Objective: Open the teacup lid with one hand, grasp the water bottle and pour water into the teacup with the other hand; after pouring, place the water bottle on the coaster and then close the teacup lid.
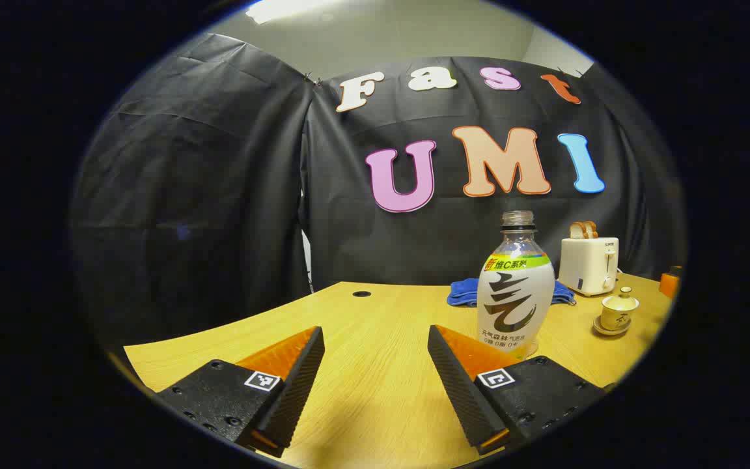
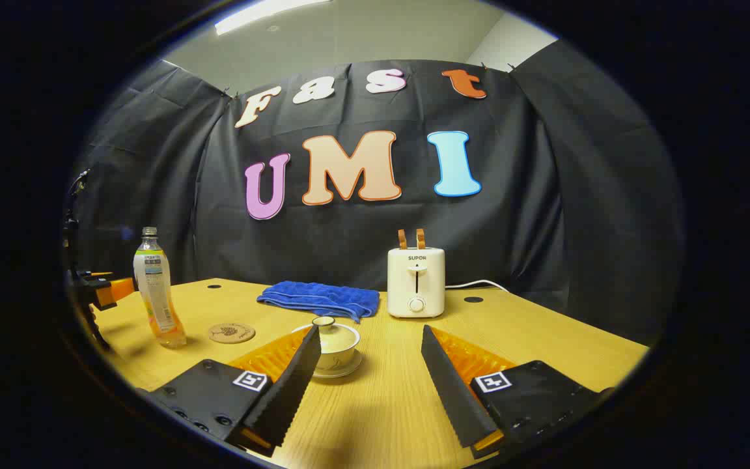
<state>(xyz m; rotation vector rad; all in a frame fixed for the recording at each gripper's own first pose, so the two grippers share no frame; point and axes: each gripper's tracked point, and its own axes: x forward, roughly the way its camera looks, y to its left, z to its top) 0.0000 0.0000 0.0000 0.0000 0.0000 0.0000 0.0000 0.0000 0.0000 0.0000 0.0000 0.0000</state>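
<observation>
Both tongs open, nothing lifted yet.
The right tongs (image 2: 368, 371) face the lidded teacup (image 2: 334, 348); the left tongs (image 1: 375, 378) wait before the bottle (image 1: 515, 286). Coaster (image 2: 232, 333) lies between bottle and teacup, ready to receive it.

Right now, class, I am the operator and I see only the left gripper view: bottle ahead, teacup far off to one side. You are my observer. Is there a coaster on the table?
Observer: Yes. A round coaster lies flat beside the water bottle, not touching it.
Operator: What is the right gripper doing?
Observer: The right gripper is open and empty, pointed at the teacup, which stands just beyond its fingers, nearer one of them.
Operator: Which is closer to the coaster, cup or bottle?
Observer: The bottle; the teacup stands farther off on the coaster's other side.
</observation>
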